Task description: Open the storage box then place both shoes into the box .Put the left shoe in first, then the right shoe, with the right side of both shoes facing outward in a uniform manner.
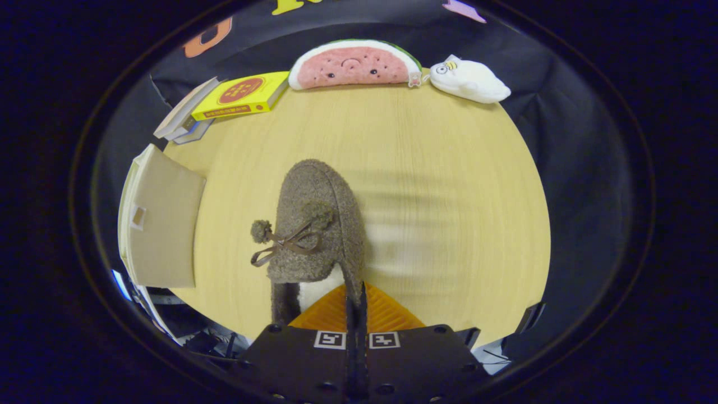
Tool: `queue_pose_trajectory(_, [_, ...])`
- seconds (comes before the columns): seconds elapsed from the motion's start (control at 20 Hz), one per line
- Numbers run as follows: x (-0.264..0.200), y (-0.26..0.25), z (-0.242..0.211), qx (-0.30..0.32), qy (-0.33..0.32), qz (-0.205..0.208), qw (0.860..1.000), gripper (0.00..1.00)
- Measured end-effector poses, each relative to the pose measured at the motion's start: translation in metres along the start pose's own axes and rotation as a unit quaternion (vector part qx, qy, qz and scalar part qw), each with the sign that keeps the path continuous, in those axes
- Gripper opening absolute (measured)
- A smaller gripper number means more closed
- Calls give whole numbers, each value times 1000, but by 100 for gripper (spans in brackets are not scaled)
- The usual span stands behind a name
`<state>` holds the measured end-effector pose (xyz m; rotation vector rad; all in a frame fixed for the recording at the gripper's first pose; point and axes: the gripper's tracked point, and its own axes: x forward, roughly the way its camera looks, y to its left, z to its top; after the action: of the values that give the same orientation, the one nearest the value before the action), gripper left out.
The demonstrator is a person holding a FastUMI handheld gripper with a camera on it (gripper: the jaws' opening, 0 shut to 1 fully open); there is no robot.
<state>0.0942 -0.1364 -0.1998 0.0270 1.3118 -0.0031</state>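
Pinching shoe (314,224) — box (160,224) alongside

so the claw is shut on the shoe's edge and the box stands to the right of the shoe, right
Not quite. The claw is shut on the shoe's edge, but the box stands to the left of the shoe, not the right. The gripper view shows it.
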Motion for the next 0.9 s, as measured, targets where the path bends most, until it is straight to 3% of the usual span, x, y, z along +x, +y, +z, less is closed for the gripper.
queue_pose_trajectory(0.5, [-86,98,2,0,-39,54,998,0])
queue_pose_trajectory(0.9, [-124,217,3,35,-53,107,992,0])
